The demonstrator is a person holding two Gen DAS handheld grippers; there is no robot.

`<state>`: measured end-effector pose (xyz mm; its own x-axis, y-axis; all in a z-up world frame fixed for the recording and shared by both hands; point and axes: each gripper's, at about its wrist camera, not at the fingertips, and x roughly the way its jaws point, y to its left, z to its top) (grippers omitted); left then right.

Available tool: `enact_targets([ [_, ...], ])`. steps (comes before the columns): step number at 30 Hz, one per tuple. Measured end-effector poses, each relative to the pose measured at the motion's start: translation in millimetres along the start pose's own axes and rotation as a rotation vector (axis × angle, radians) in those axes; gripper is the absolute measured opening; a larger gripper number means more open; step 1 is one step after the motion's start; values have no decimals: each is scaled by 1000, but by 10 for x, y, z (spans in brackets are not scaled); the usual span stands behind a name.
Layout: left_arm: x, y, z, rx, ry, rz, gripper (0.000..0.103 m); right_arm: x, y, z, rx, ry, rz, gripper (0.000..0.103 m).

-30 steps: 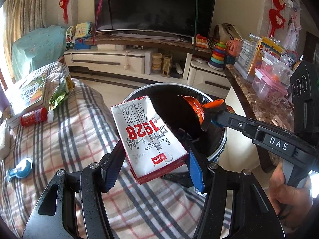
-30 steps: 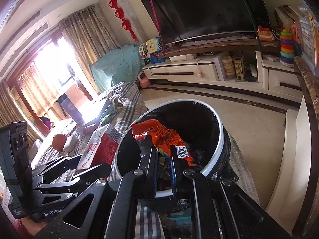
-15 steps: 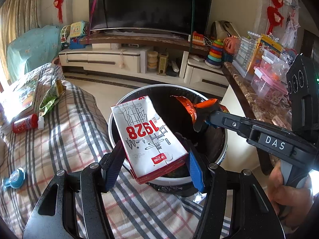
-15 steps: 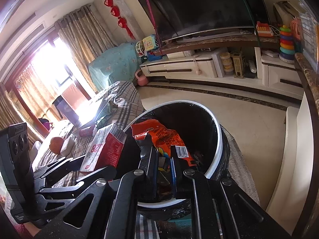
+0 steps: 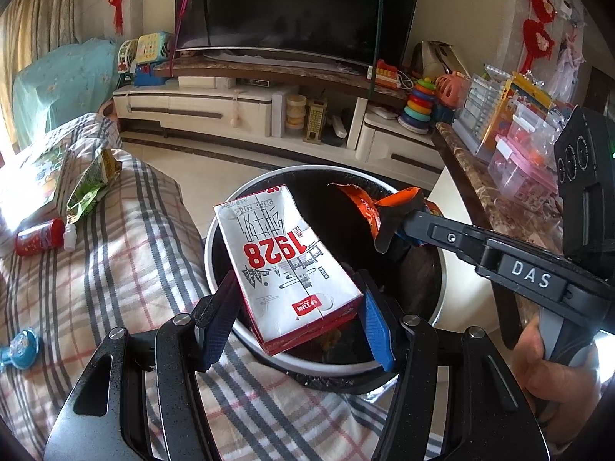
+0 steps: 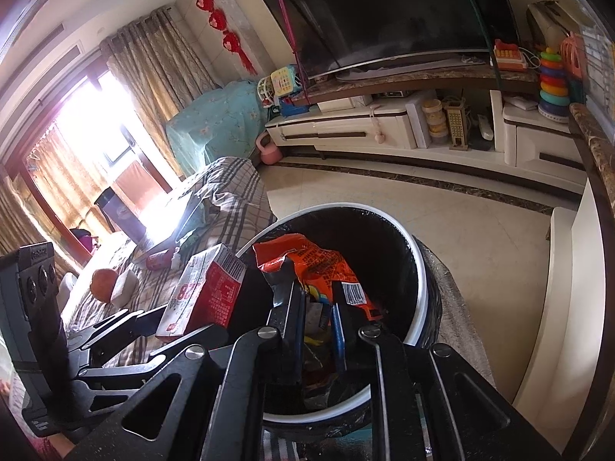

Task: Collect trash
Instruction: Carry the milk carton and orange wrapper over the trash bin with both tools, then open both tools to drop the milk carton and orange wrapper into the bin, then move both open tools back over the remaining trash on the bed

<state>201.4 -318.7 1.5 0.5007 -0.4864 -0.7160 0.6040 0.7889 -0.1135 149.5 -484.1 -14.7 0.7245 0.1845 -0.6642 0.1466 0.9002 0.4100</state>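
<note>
Living-room floor carries a bin (image 5: 442,269). Left hand-held gripper (image 5: 300,326) clamps a carton (image 5: 284,265) over the bin's 9 o'clock rim. Right hand-held gripper (image 6: 319,319), jaws opening, pinches a wrapper (image 6: 319,265) above the bin.

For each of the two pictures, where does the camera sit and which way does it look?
Left wrist view: sits on the left hand-held gripper, looking down at its milk carton over the bin; a hand shows.
Right wrist view: sits on the right hand-held gripper, jaws opening with the orange wrapper between them.
Both share the bin, carton, wrapper and television.
</note>
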Motion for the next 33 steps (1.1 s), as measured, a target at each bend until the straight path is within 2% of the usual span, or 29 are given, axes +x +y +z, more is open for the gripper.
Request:
enact_targets([
  [4, 8, -28, 4, 10, 9, 4, 61, 37, -18, 40, 0, 10, -6, 16],
  [6, 4, -28, -13, 11, 13, 20, 74, 36, -20, 38, 5, 15, -9, 30],
  [7, -9, -19, -29, 8, 9, 32, 76, 24, -17, 41, 7, 13, -8, 34],
  [8, -26, -10, -44, 4, 4, 35, 79, 9, -12, 36, 6, 9, -9, 44],
  [9, -40, 5, -59, -1, 2, 33, 79, 0, -10, 37, 4, 5, -12, 48],
  [13, -108, 111, -145, -37, 9, 28, 79, -41, 18, 23, 5, 0, -8, 50],
  [16, -206, 197, -248, -64, 1, 33, 80, -80, 58, 12, 3, -9, -5, 57],
  [18, -268, 255, -311, -80, -4, 38, 80, -108, 105, -13, 1, -16, 4, 70],
  [24, -459, 541, -577, -156, -12, 90, 81, -176, 390, -157, -47, -43, 25, 89],
  [33, -795, 1097, -958, -277, -17, 165, 81, -95, 847, -381, -124, -19, 93, 94],
])
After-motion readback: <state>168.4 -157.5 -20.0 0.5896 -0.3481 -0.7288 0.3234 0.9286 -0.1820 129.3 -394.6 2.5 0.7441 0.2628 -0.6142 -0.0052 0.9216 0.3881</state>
